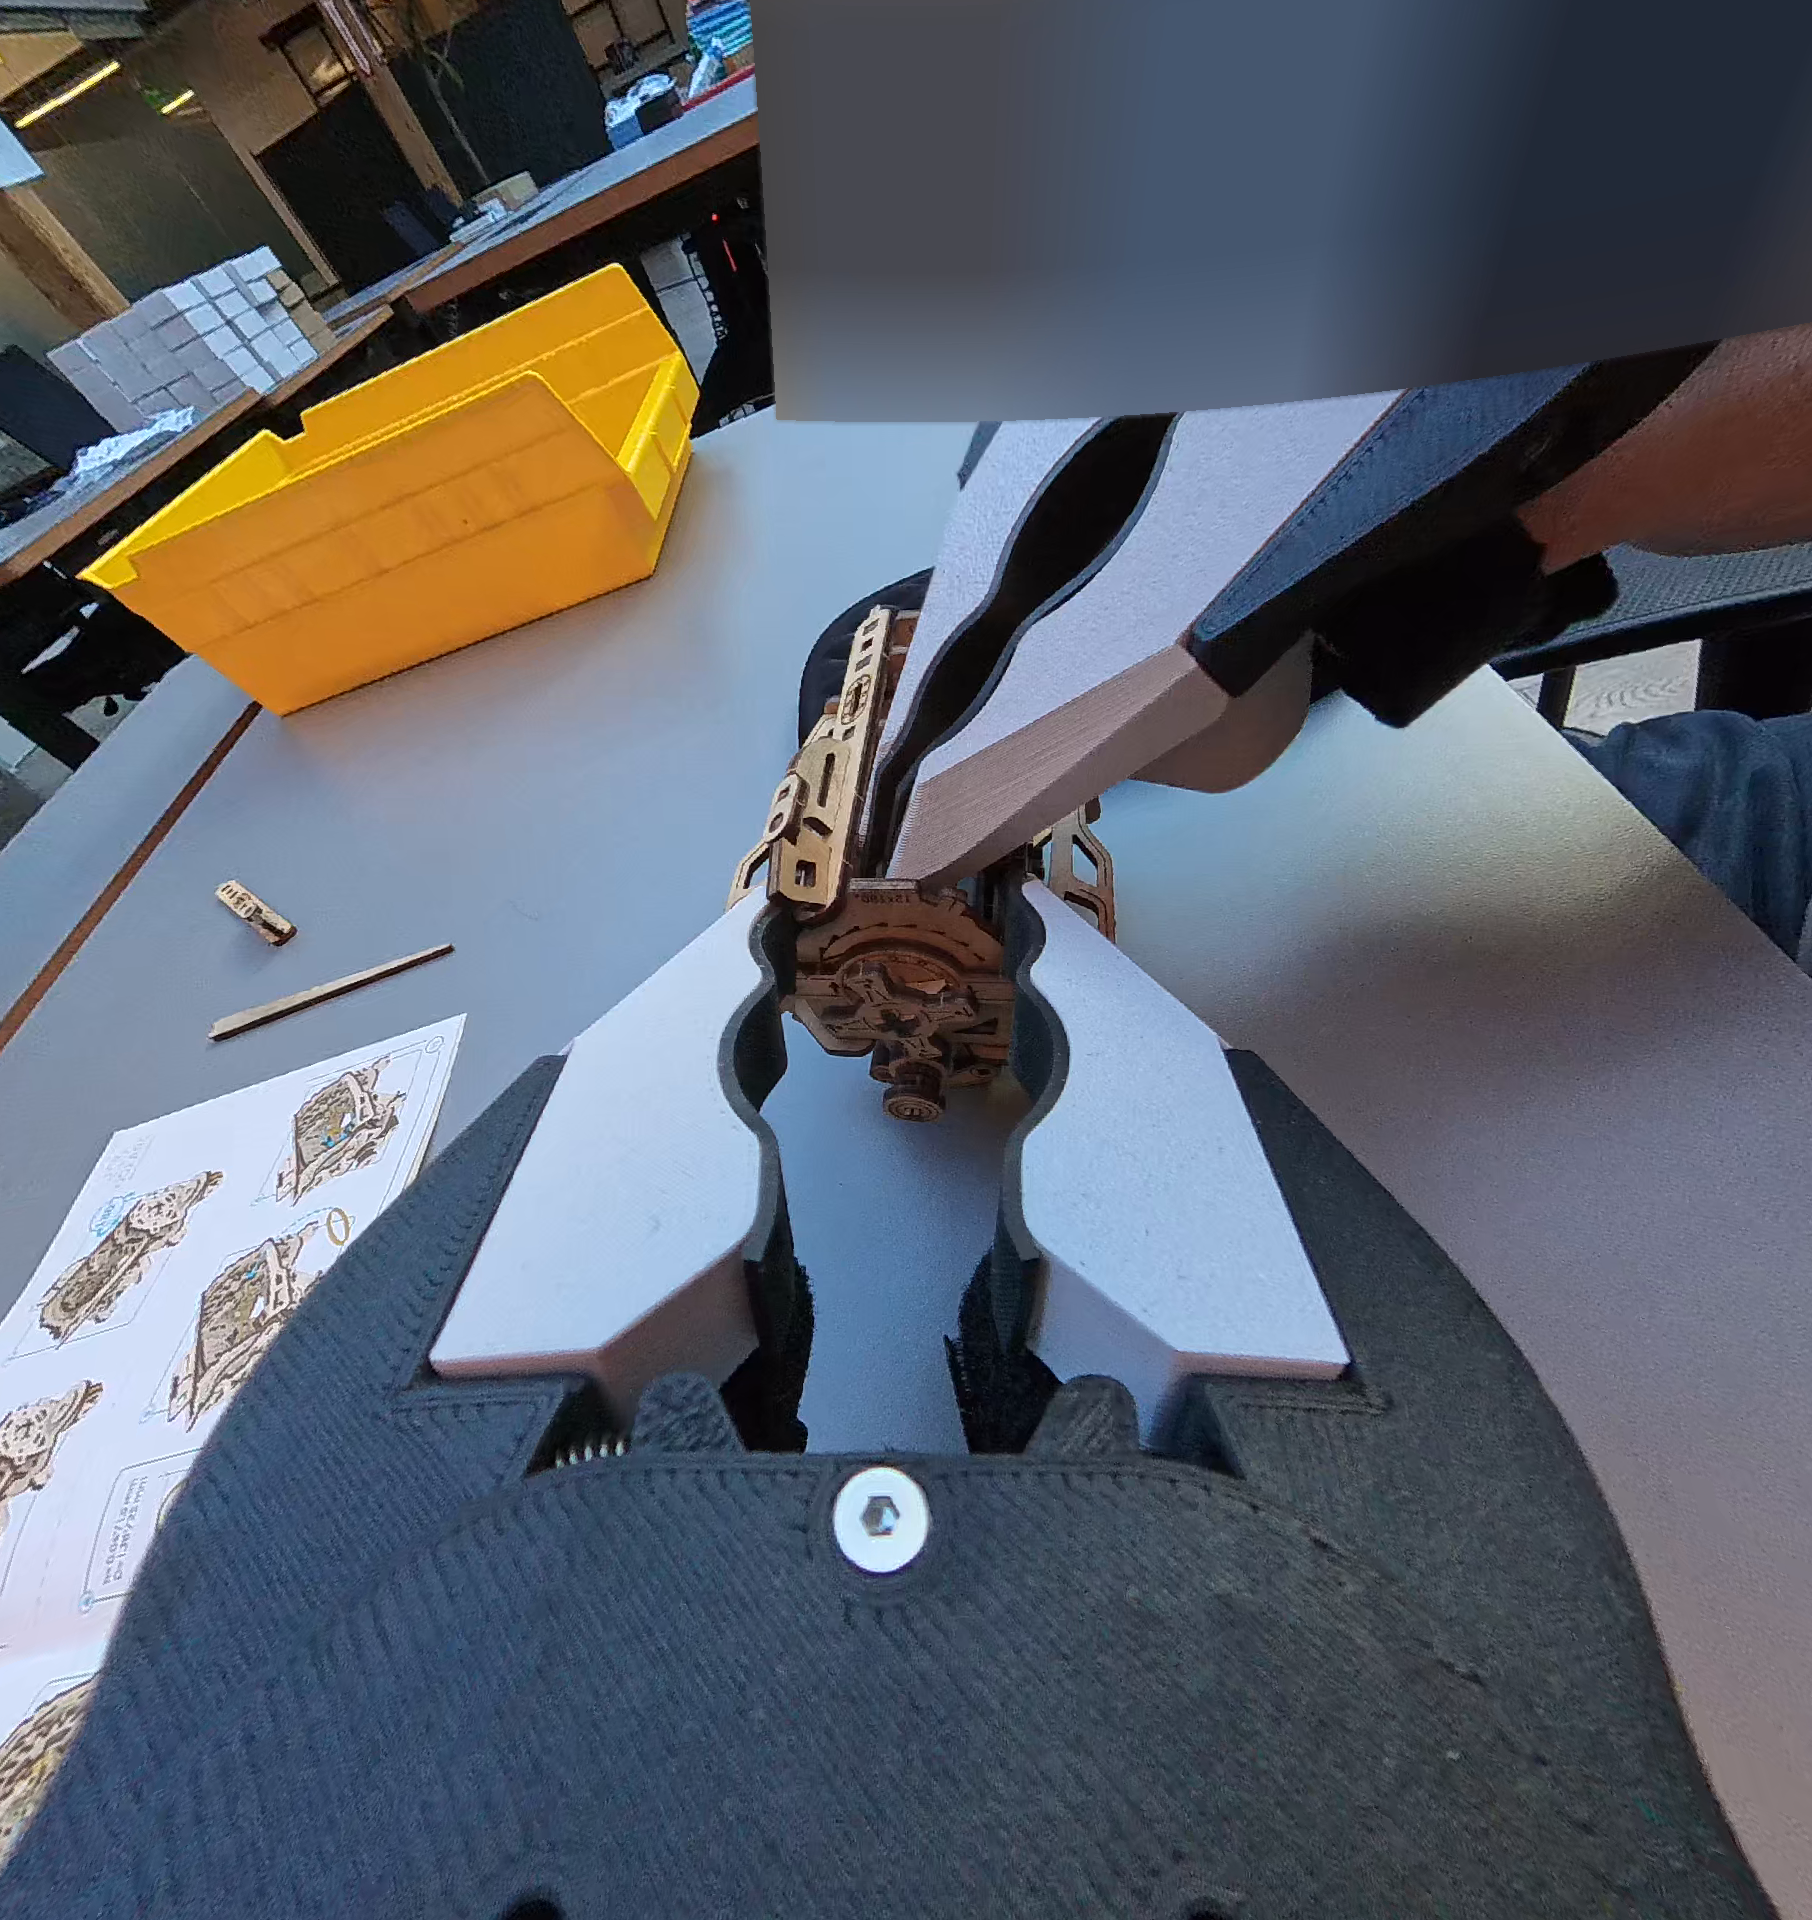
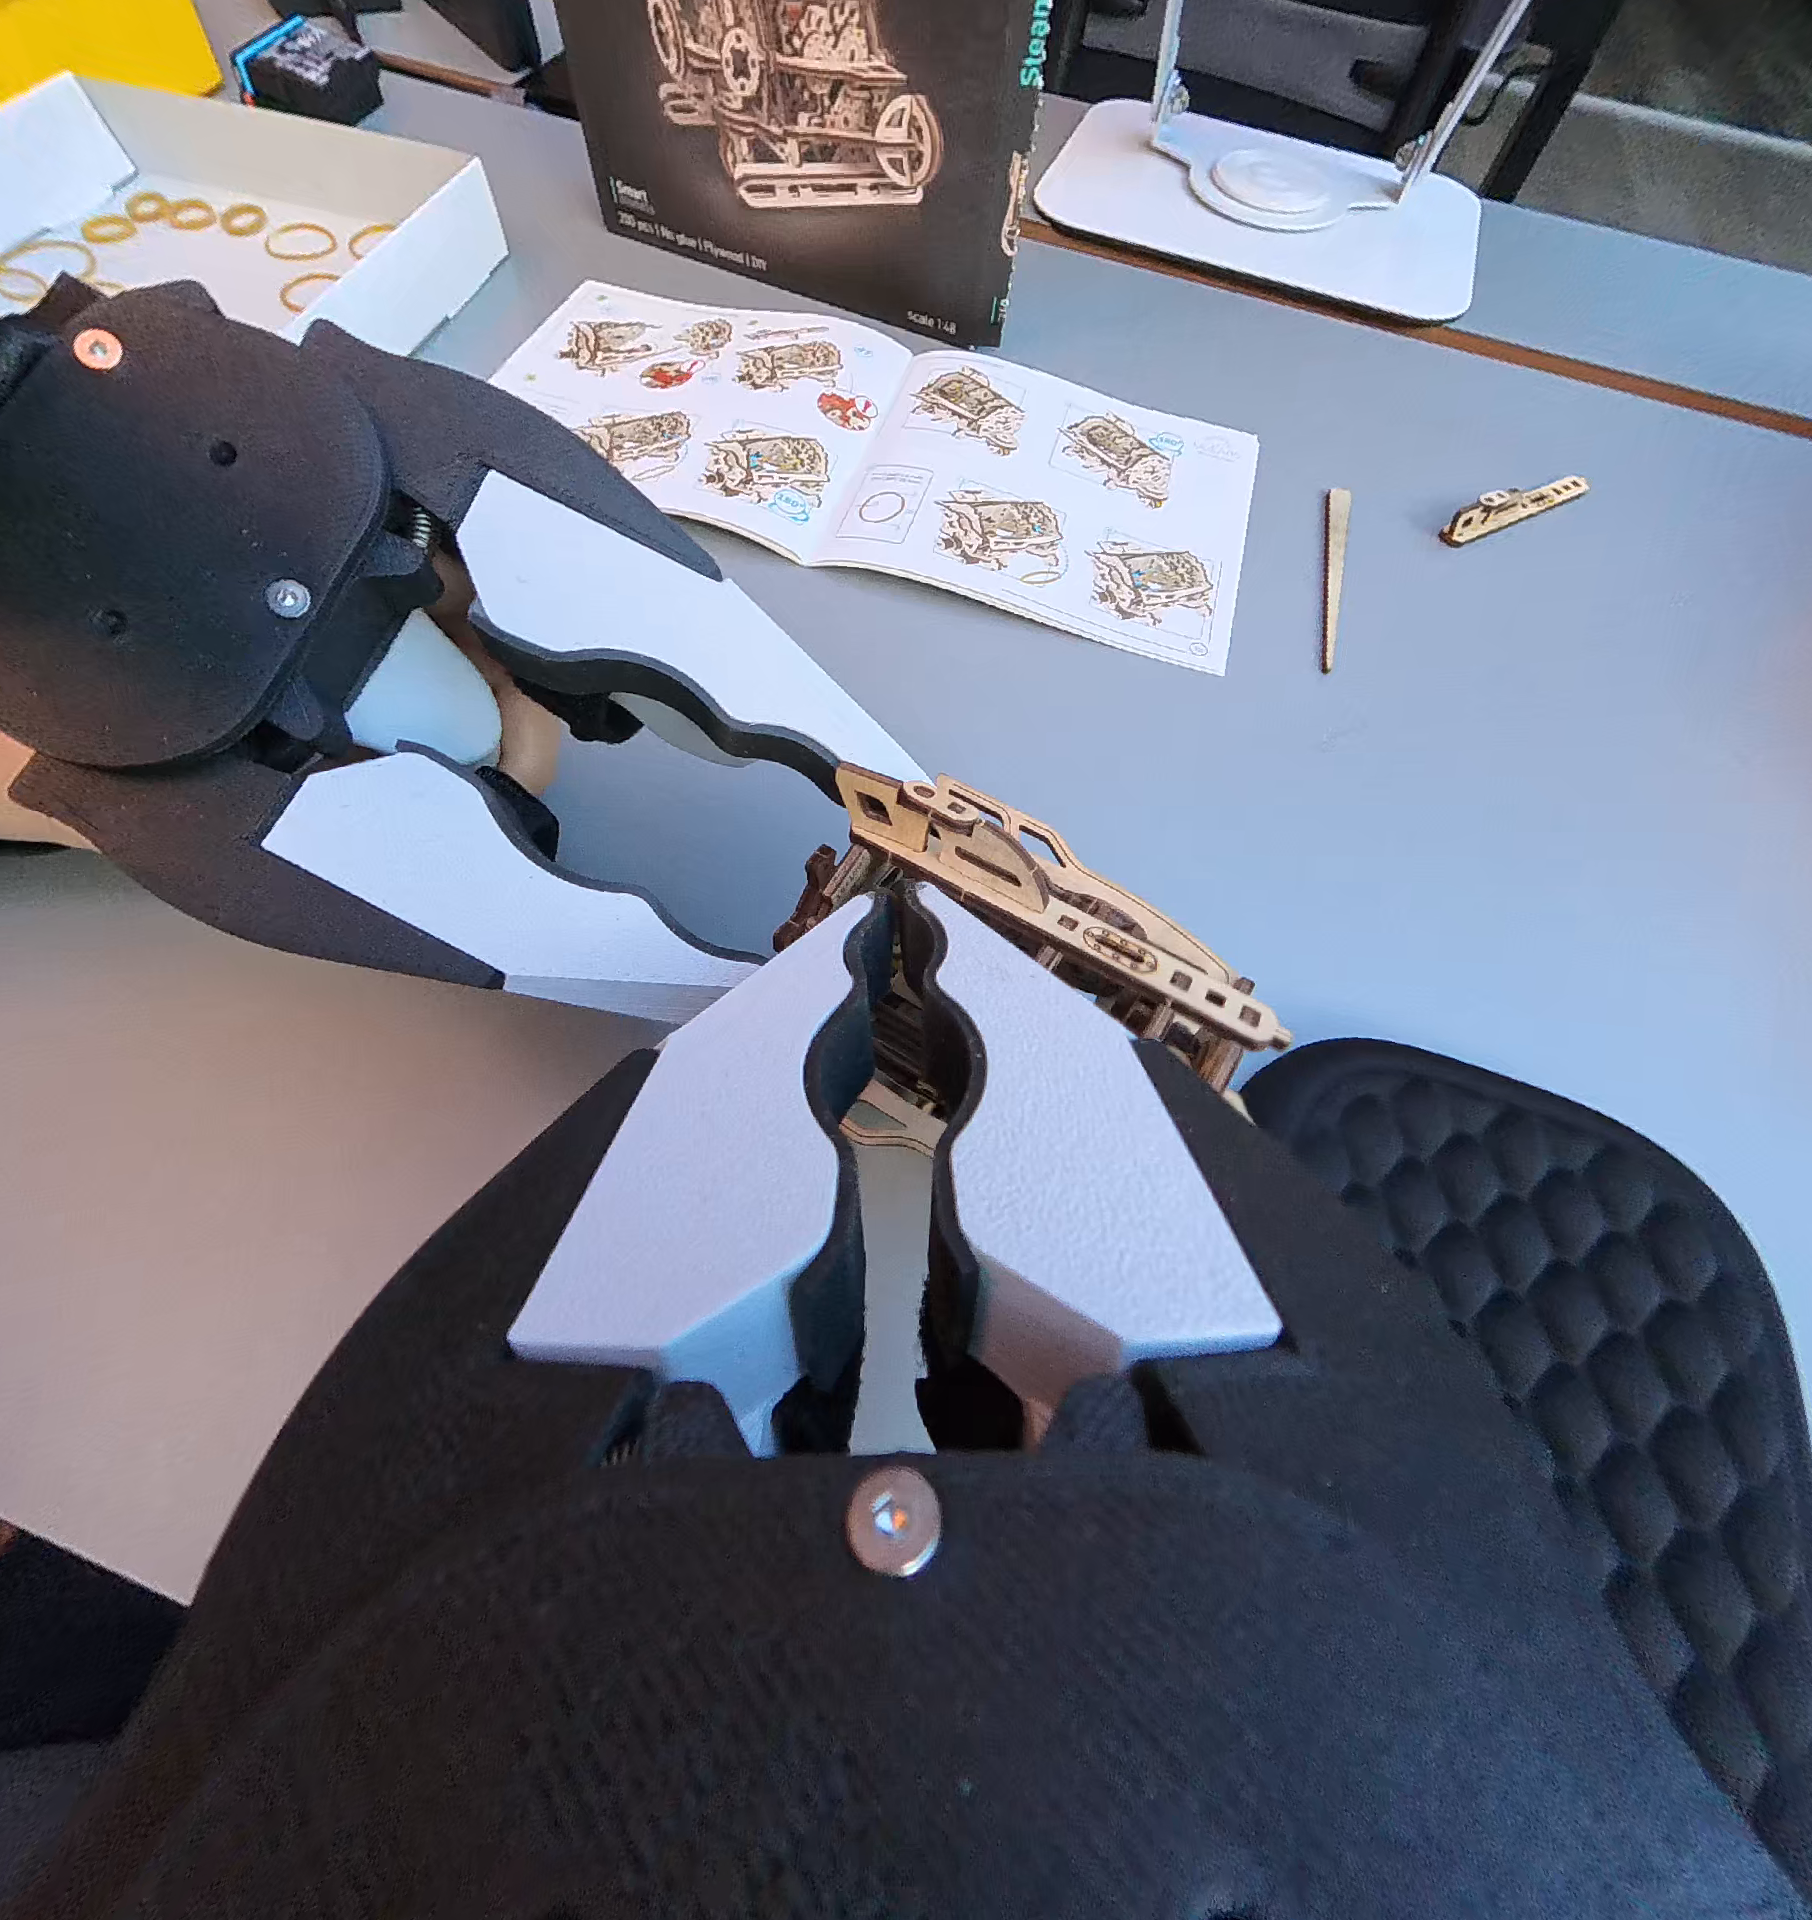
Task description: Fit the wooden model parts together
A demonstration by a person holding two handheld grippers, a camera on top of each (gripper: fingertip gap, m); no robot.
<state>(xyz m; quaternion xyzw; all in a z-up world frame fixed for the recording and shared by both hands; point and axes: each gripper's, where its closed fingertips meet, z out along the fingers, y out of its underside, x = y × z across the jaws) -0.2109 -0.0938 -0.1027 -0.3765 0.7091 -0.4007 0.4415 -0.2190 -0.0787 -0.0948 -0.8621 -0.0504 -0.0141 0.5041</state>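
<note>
A partly built wooden model (image 1: 897,997) stands on the grey table (image 1: 569,790). My left gripper (image 1: 897,966) is shut on it, one fingertip on each side. A flat wooden side panel (image 1: 829,779) stands along the model's left side and reaches away from me. My right gripper (image 1: 897,868) comes down from the upper right, jaws together, with its tips on the model's top right beside that panel. In the right wrist view, my right gripper (image 2: 900,902) has its tips together under the panel (image 2: 1047,899). The left gripper (image 2: 808,831) reaches in from the left.
Yellow bin (image 1: 414,520) at the back left. Open instruction booklet (image 2: 881,468), thin wooden stick (image 2: 1333,577) and small loose wooden piece (image 2: 1515,507) lie on the table. Model box (image 2: 798,156), white tray with rubber bands (image 2: 434,260), white stand (image 2: 1266,229), black chair (image 2: 1556,1299). The tips of both grippers are at nearly the same place.
</note>
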